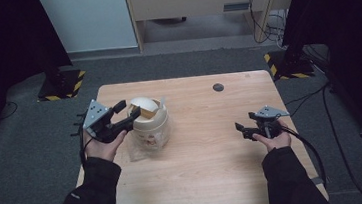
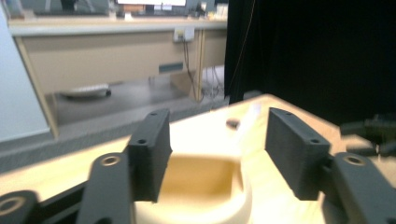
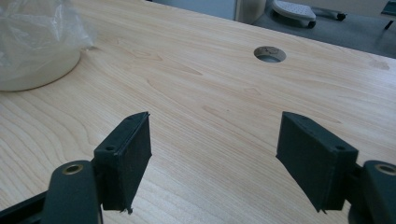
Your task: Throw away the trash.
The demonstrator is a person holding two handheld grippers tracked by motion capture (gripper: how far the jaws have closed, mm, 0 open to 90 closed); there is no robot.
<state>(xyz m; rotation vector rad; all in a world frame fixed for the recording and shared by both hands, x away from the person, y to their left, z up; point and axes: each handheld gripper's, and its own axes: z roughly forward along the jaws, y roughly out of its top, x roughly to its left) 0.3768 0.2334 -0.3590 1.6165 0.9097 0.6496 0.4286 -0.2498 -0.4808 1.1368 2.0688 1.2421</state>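
A cream round bin [image 1: 151,127] with a domed lid and a tan opening stands on the left part of the wooden table [image 1: 210,169], with a clear plastic bag [image 1: 141,148] around it. My left gripper [image 1: 127,110] hovers at the bin's top left, jaws apart. In the left gripper view those jaws [image 2: 217,135] stand open above the blurred cream rim [image 2: 205,186], with nothing pressed between the pads. My right gripper [image 1: 241,130] is held low over the right side of the table, far from the bin. It [image 3: 215,140] is open over bare wood.
A round cable hole [image 1: 218,87] sits near the table's far edge. The bin and crinkled bag [image 3: 37,32] show at the upper left in the right gripper view. Dark curtains and stand bases with yellow-black stripes [image 1: 62,86] flank the table.
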